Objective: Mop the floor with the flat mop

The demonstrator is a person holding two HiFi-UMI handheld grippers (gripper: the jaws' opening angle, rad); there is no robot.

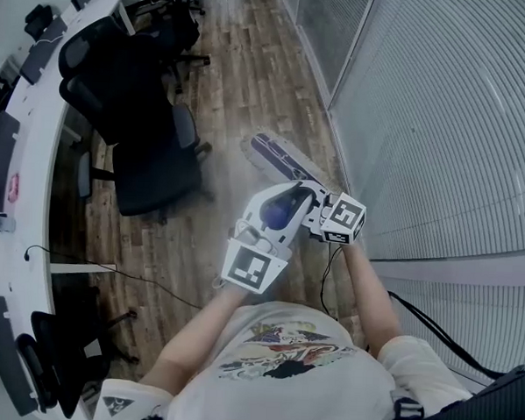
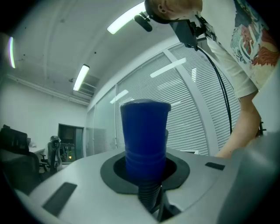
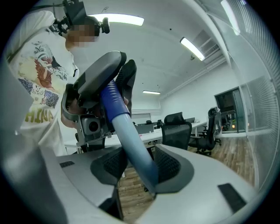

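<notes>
I'm pinching the mop handle at its blue end w/ my L gripper, R gripper clamping the pole just beside it at 3 o'clock. To do this well, I'm judging both should be pressing evenly so the mop head, at 12 o'clock on the floor, is lying flat. Both forearms are reaching fwd, grippers level.
</notes>
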